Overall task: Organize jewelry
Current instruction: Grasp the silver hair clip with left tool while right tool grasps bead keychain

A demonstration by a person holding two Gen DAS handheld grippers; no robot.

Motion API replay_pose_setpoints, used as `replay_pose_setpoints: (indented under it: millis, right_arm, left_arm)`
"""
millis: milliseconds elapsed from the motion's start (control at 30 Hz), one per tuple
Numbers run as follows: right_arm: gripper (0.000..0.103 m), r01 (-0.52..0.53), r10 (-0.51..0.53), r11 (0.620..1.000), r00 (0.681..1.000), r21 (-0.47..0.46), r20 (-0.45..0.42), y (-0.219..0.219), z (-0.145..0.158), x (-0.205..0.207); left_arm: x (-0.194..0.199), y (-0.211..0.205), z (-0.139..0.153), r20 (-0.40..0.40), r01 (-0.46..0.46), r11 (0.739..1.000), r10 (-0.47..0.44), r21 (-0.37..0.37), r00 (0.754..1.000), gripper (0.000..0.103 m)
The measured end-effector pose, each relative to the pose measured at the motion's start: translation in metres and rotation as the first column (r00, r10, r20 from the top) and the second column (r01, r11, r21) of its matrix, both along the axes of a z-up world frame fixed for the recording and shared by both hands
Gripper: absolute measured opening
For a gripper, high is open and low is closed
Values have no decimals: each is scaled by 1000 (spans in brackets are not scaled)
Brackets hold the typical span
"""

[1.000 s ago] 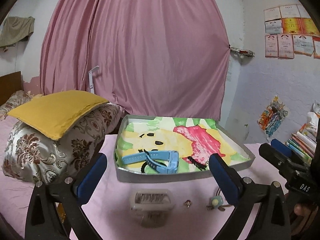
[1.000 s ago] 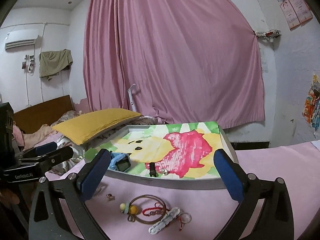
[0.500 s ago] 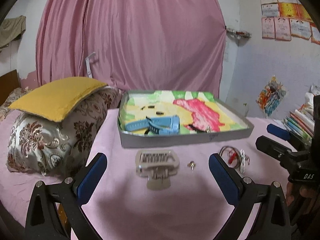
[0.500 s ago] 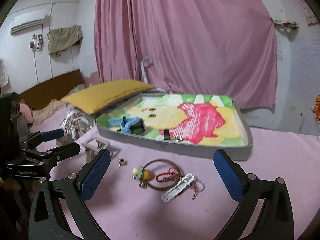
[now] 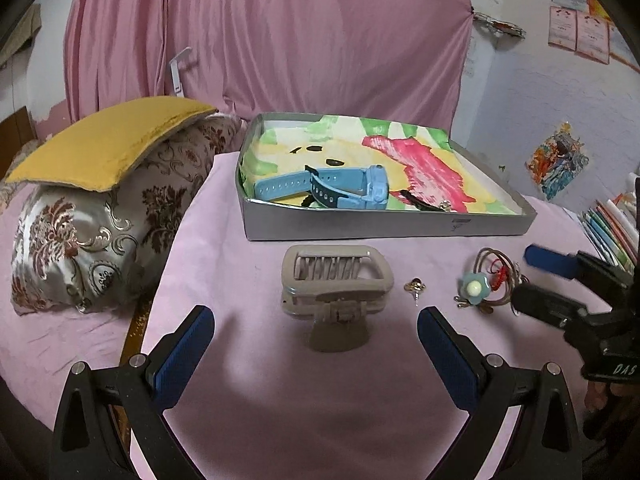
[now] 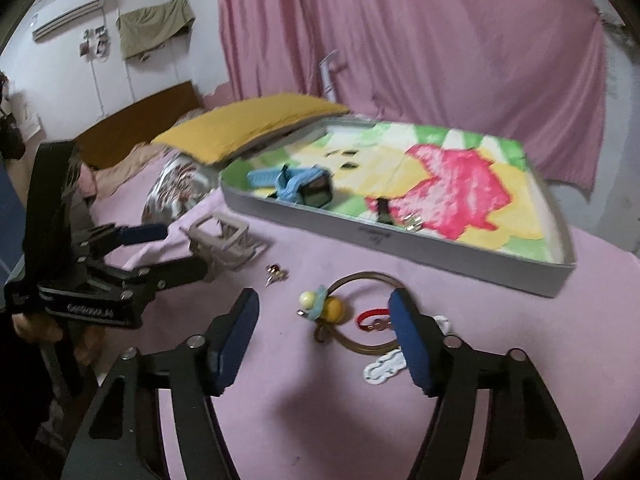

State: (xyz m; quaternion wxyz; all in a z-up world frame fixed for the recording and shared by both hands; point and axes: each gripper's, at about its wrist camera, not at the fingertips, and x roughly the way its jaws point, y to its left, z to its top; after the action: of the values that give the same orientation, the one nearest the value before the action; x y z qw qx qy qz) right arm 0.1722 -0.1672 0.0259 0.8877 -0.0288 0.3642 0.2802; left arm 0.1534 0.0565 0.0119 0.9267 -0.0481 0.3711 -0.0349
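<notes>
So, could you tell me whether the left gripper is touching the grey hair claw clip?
Apart. In the left wrist view, the left gripper stands open, with pink cloth showing between each pad and the hair claw clip.

blue watch (image 5: 340, 192) in tray (image 5: 384, 229); beige hair claw (image 5: 335, 286) before it

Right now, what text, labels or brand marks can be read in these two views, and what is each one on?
"DAS": white letters on the right gripper body, at the left view's edge.
Near "GenRobot.AI", blurred: on the left gripper body, right view.
Small dark mark on the tray front wall: too small to read.
Wall certificates: too small to read.
Books: nothing legible.
</notes>
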Motion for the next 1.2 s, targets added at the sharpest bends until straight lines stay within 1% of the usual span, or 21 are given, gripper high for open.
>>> replay_pose_setpoints:
  millis: [33,100,167,200,267,400,500,533,633,700,733,867,933,1033,1200]
  right_arm:
    - [52,-8,8,1000,1000,-2,-14,2,-1,2]
    - [49,-19,19,1000,999,-8,-40,4,-4,8]
    - [43,-27,26,999,998,-16,-61,7,-7,12]
    - [43,-32,30,999,997,-20,-67,9,-8,14]
    - [42,-40,37,999,996,-32,-76,12,-9,16]
    - [41,-56,50,997,994,-54,-96,18,-13,21]
    - [38,-51,43,995,995,-81,-87,21,-13,24]
    - [35,-51,44,995,995,-84,-86,21,-13,24]
    - [31,-49,41,994,996,-95,-81,21,-12,24]
    - [29,-53,46,994,996,-95,-77,22,-12,24]
    - [26,-57,49,994,996,-98,-78,23,-12,23]
    - [25,-61,54,992,996,-110,-71,23,-12,20]
    - [25,-64,57,991,996,-115,-67,23,-12,18]
    - [25,-70,65,992,997,-108,-51,22,-9,12]
    - [25,-59,59,995,998,-75,4,14,-1,-3]
  left_arm:
    - [3,1,-1,-5,-4,1000,4,-4,1000,102]
    - [7,3,-2,-15,-3,1000,3,-13,1000,100]
    - [11,3,-4,-25,0,1000,-1,-21,1000,97]
    - [14,3,-5,-35,2,1000,-3,-26,999,96]
    - [18,4,-6,-55,9,999,-11,-43,998,89]
    - [26,4,-9,-79,22,998,-27,-63,997,84]
    - [31,1,-9,-86,29,999,-32,-47,996,83]
    - [32,-1,-10,-89,32,999,-35,-40,995,83]
    - [36,-5,-10,-105,40,999,-42,-17,994,81]
    - [39,-7,-10,-113,40,999,-39,1,993,77]
    - [39,-8,-9,-116,41,999,-40,9,992,74]
    - [42,-13,-9,-123,54,998,-49,43,991,63]
    - [41,-15,-8,-126,64,996,-56,57,990,62]
    - [40,-16,-8,-131,74,996,-67,54,989,62]
    - [28,-15,-7,-108,79,997,-78,11,991,62]
